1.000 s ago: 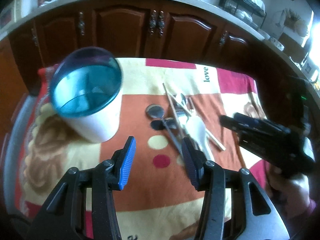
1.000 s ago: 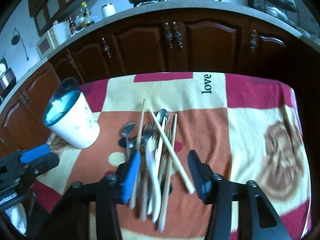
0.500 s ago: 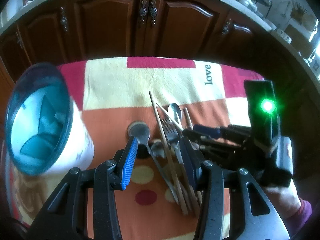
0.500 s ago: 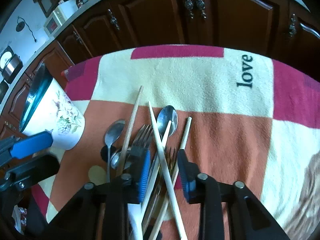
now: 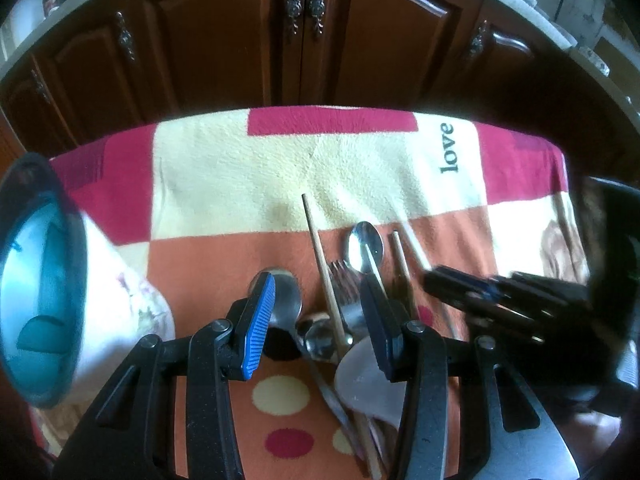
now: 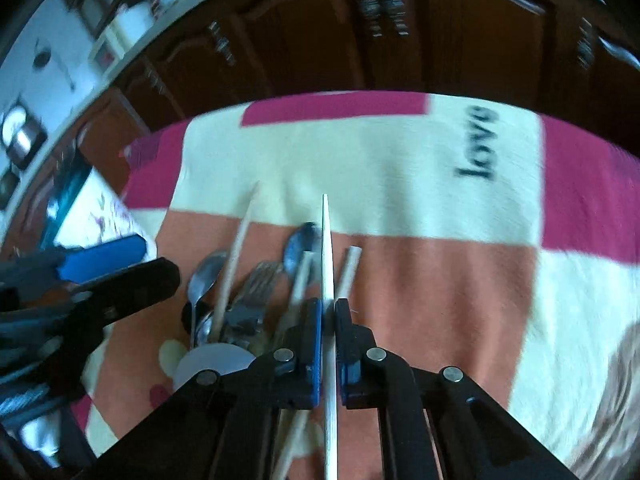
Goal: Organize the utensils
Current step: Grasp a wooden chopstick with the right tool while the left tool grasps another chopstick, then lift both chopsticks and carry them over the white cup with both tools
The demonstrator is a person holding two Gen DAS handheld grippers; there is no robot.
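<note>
Utensils (image 5: 352, 300) lie in a loose heap on the orange patch of a patterned cloth (image 5: 240, 168) covering the bench: spoons, forks, wooden chopsticks and a white ladle-like spoon (image 5: 368, 384). The right gripper (image 6: 329, 320) has just been closing, and its fingers (image 6: 314, 332) now pinch a pale chopstick (image 6: 326, 248), which runs straight out ahead of them above the heap. The left gripper (image 5: 320, 316) hovers over the same heap with its fingers (image 5: 258, 320) spread wide, gripping nothing; a spoon bowl and a fork show in the gap. A white floral cup (image 5: 120, 312) with a blue inside stands at the left, apart from the heap. Dark wooden cabinets (image 5: 304, 40) stand behind.
</note>
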